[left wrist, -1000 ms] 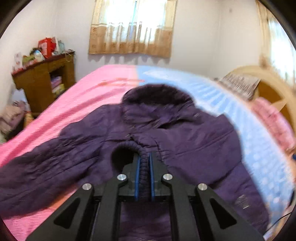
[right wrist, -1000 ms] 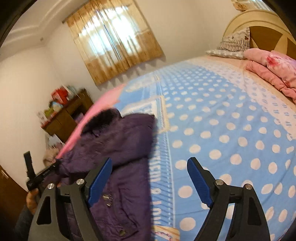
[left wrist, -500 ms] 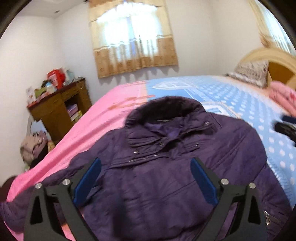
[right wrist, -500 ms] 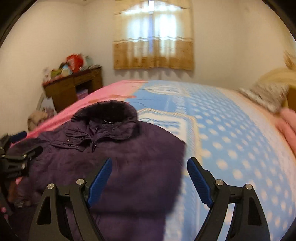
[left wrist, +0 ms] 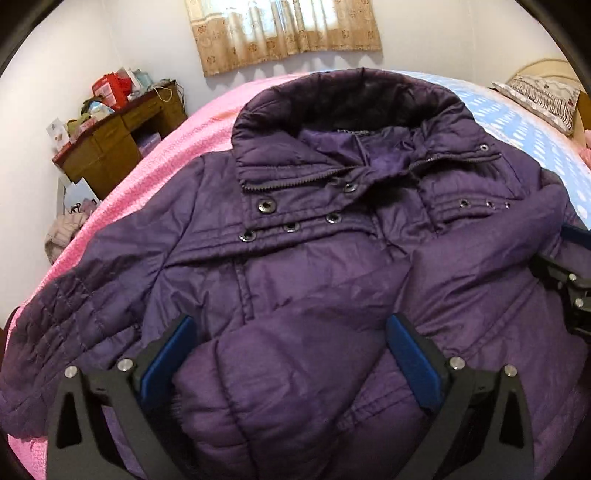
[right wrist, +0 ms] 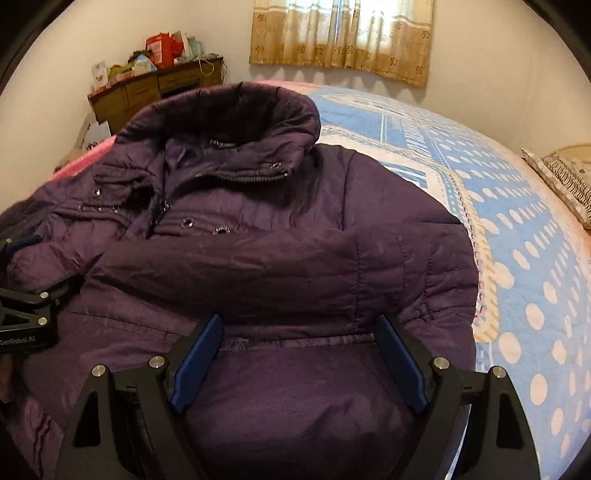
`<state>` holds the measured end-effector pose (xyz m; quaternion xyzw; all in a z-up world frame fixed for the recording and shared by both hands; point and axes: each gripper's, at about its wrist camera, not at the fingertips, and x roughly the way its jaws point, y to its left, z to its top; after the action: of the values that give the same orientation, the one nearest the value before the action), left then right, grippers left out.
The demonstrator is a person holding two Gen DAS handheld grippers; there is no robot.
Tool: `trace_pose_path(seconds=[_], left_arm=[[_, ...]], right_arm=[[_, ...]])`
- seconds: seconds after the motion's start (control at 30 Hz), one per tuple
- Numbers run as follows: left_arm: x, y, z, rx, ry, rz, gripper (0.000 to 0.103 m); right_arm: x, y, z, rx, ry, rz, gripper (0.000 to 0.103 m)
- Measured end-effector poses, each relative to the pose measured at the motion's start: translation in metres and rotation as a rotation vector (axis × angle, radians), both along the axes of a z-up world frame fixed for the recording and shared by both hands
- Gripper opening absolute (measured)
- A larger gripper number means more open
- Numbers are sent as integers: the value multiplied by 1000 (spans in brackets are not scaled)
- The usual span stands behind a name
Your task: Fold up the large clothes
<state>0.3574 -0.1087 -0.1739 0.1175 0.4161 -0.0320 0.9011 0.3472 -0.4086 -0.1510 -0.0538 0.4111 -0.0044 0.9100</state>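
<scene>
A purple padded jacket (left wrist: 295,258) lies face up across the bed (right wrist: 517,221), collar toward the far edge below the curtained window (left wrist: 284,29), left sleeve along the pink side and right sleeve already laid across the chest, likely so the body can be narrowed before folding. The left gripper (left wrist: 291,363) hangs over the lower front with its jaws opening and only loose fabric between them; the right gripper (right wrist: 299,363) poises over the waist seam, jaws opening and pressing nothing. The only legible writing is "GenRobot.AI" on the left gripper's body in the right wrist view; the collar label is too small to read.
</scene>
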Motion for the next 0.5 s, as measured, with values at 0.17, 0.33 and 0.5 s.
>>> trace_pose_path(seconds=[0.17,0.33,0.5], left_arm=[[-2,-8,-2,49,-10,7,103],[-3,-13,-3,65,-21,12,103],[-4,-17,-3,65,-26,19,103]], right_arm=[[2,0,-3,6,19,-4,87],[4,0,-4,3,26,-5,87],[6,2,-5,-1,27,-4,88]])
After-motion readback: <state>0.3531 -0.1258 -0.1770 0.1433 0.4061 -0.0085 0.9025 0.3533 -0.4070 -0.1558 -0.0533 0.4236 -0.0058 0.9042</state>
